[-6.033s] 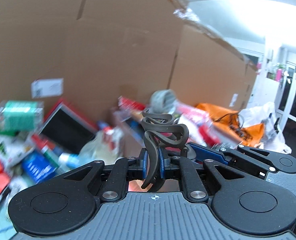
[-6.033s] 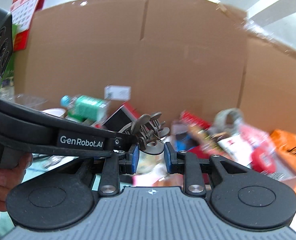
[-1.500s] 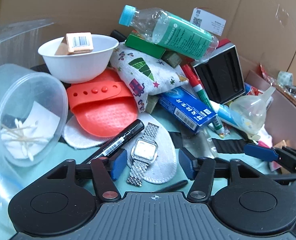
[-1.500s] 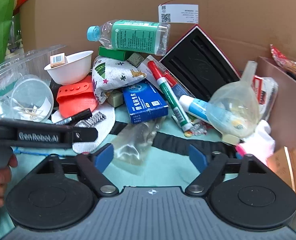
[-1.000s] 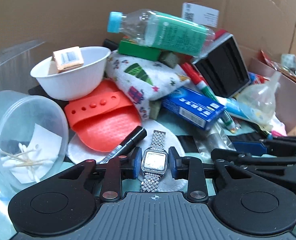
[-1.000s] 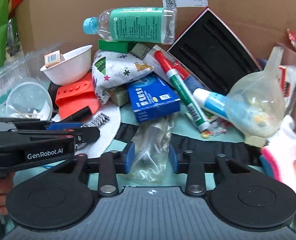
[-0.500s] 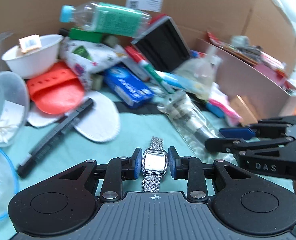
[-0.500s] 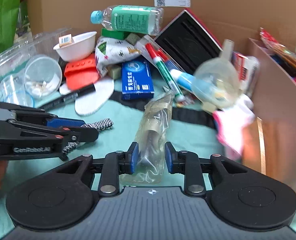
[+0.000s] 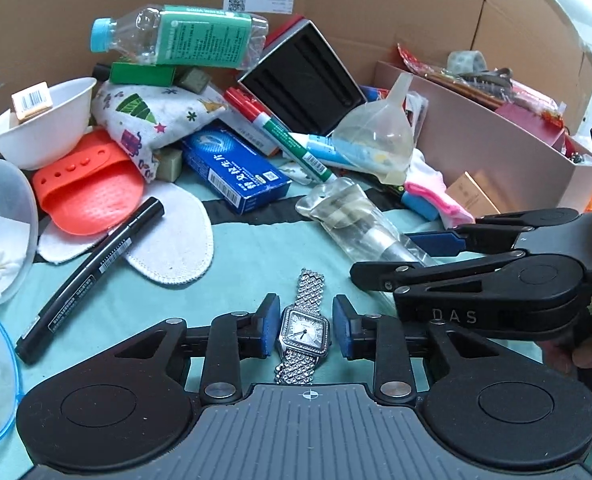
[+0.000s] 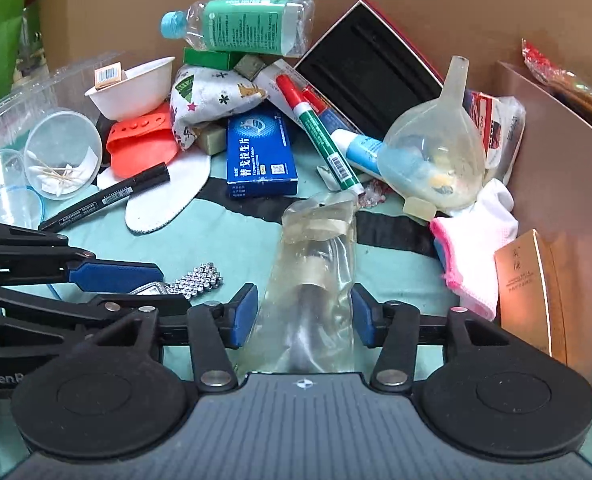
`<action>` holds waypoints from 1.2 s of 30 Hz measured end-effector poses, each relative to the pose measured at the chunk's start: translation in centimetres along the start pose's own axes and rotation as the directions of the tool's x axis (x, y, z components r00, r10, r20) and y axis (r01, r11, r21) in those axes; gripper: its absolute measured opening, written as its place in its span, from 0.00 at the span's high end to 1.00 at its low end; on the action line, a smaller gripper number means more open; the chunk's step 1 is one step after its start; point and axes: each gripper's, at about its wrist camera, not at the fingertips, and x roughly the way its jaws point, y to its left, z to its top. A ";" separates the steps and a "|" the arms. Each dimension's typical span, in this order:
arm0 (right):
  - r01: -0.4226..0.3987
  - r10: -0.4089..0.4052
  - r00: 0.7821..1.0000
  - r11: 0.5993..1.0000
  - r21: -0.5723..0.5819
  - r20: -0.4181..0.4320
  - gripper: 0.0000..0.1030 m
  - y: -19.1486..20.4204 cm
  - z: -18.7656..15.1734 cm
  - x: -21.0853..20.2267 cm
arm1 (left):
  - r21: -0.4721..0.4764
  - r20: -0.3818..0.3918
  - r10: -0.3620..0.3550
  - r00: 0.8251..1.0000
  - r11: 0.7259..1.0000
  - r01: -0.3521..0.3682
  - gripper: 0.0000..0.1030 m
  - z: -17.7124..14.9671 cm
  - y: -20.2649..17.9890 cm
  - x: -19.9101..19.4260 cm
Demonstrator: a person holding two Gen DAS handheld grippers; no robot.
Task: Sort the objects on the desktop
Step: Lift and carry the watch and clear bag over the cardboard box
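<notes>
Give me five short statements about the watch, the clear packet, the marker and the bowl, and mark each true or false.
1. The silver watch lies between the open jaws of the left gripper, pads clear of its case. True.
2. The right gripper straddles the blue box. False: it straddles the clear plastic packet.
3. The black marker rests partly on a white pad. True.
4. The white bowl is empty. False: a small barcoded box sits in it.
5. The water bottle stands upright. False: it lies on its side atop the pile.
</notes>
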 end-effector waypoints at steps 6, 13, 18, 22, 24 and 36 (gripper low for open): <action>0.005 -0.006 1.000 1.000 0.016 0.012 0.57 -0.1 -0.4 -1.0 | 0.051 -0.004 0.033 0.999 0.998 -0.033 0.71 -0.1 -0.9 0.0; 0.017 -0.020 0.998 0.999 0.034 0.064 0.57 -0.5 -0.6 -3.5 | 0.210 0.023 0.090 0.996 0.973 -0.092 0.77 -1.3 -3.4 0.0; 0.019 -0.022 0.995 0.999 0.029 0.097 0.57 -0.5 -1.0 -5.2 | 0.163 0.018 0.080 0.997 0.983 -0.082 0.77 -1.4 -3.5 -0.6; 0.019 -0.024 0.991 0.999 0.033 0.135 0.57 -0.6 -1.2 -6.9 | 0.132 0.055 0.051 0.997 0.990 -0.058 0.77 -1.1 -4.2 -2.3; 0.017 -0.023 0.987 0.999 0.036 0.160 0.57 -0.7 -1.1 -7.9 | 0.127 0.079 0.044 0.996 0.990 -0.054 0.77 -0.6 -4.7 -3.2; 0.088 -0.104 0.941 0.994 0.065 0.323 0.57 -3.6 -0.1 -14.0 | 0.092 0.165 -0.108 0.980 0.991 0.094 0.76 4.8 -8.2 -5.2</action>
